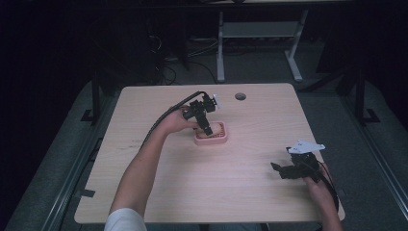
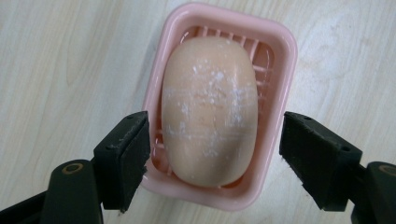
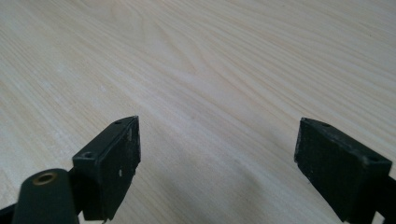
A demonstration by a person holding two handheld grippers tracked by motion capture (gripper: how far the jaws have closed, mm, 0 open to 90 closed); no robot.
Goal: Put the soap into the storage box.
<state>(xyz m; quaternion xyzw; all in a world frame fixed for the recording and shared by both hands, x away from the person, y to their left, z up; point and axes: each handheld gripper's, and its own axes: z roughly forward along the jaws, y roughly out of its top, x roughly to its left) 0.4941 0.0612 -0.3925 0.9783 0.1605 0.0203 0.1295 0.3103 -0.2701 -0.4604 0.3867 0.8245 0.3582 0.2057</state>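
A pink soap dish (image 1: pixel 211 138) sits near the middle of the wooden table, with a peach-coloured bar of soap (image 2: pixel 210 109) lying in it. My left gripper (image 1: pixel 206 126) hovers over the dish's left end, pointing down. In the left gripper view the pink soap dish (image 2: pixel 282 56) lies between the two wide-apart jaws, and my left gripper (image 2: pixel 215 158) is open and touches neither dish nor soap. My right gripper (image 1: pixel 281 171) rests low over the table at the front right. In its own view my right gripper (image 3: pixel 217 163) is open above bare wood.
The wooden table (image 1: pixel 159 192) has a round cable hole (image 1: pixel 240 96) near its far edge. A white-legged desk frame (image 1: pixel 220 48) stands on the floor beyond the table. A black cable (image 1: pixel 163 118) trails from the left gripper along the forearm.
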